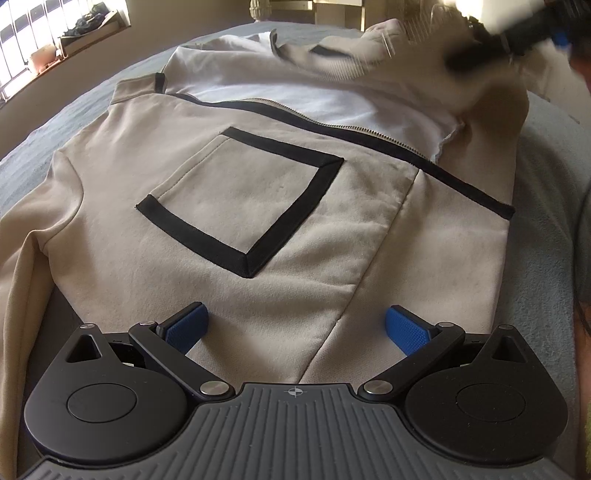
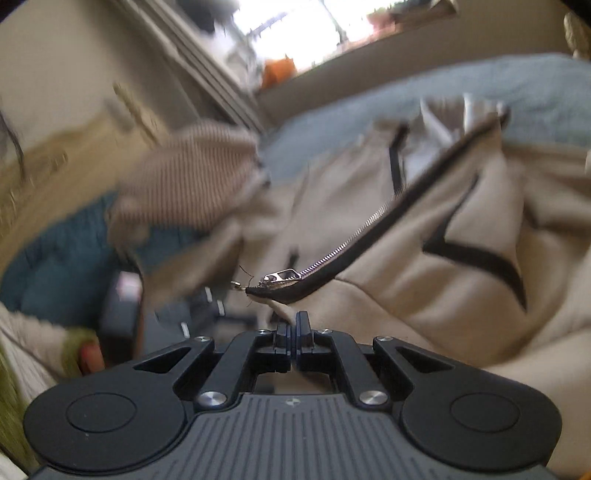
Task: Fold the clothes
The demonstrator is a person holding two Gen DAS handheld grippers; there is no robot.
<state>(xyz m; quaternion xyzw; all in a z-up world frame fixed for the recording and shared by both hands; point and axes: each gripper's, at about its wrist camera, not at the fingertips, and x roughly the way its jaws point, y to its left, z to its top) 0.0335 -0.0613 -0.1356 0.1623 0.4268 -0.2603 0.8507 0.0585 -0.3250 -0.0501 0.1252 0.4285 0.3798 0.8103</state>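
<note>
Folding barely begun | right gripper (image 2: 292, 325) fingers pinching beige zip-up jacket (image 1: 229, 206) at its zipper hem, lifting it off grey-blue bed (image 1: 546, 236) | left gripper (image 1: 295, 325) fingers hanging wide, empty | all folds remaining

Grey-blue bedspread (image 1: 74, 122) ahead of the fingers. Bright barred window (image 1: 22, 48) far left; sill (image 1: 92, 26) cluttered. Beige wall (image 2: 55, 55).

Both claw-mounted cameras look steeply down, close over the same jacket (image 1: 258, 206).

Black left gripper (image 1: 295, 325) w/ blue ribbed pads (image 1: 186, 328) (silver screws), grey ridged base.
</note>
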